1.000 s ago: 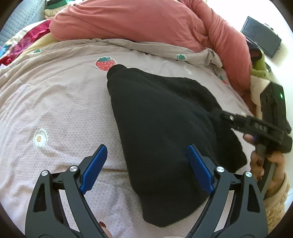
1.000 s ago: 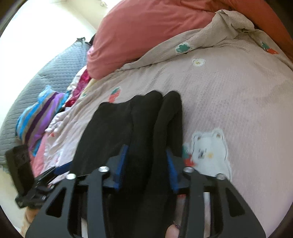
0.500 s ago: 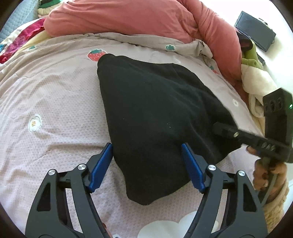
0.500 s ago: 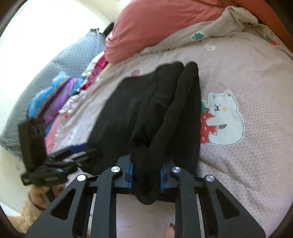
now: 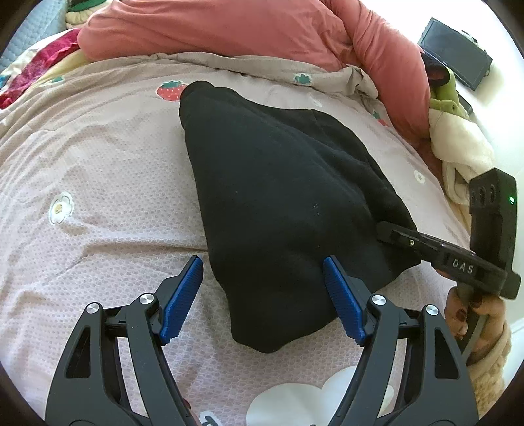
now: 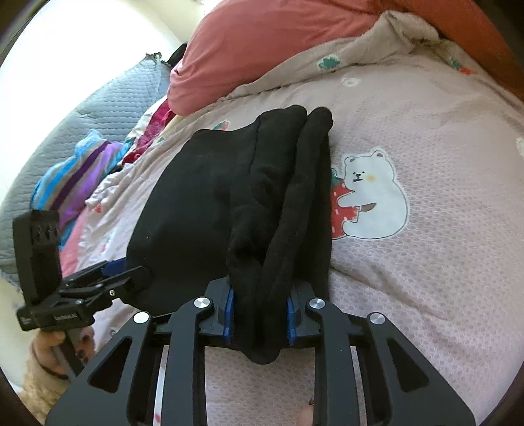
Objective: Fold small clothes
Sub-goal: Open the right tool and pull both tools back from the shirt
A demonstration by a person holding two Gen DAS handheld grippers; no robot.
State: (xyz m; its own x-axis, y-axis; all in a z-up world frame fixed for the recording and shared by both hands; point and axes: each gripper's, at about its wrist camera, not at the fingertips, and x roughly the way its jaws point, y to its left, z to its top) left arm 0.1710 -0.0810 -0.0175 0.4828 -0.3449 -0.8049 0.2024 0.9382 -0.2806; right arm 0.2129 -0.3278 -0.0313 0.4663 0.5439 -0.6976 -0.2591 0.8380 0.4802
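Black knit is bunched between your right gripper [image 6: 258, 316] jaws, which are clamped tight on the near end of the black garment [image 6: 229, 196]. Your left gripper [image 5: 262, 295] jaws gape wide, straddling the garment's [image 5: 278, 196] near corner without pinching it. In the right wrist view the garment's long axis runs from 6 o'clock toward 12, folded edges at the far end. It lies on a pinkish bedspread [image 5: 98, 183] printed with strawberries; a salmon duvet [image 5: 229, 29] is heaped at 12 o'clock.
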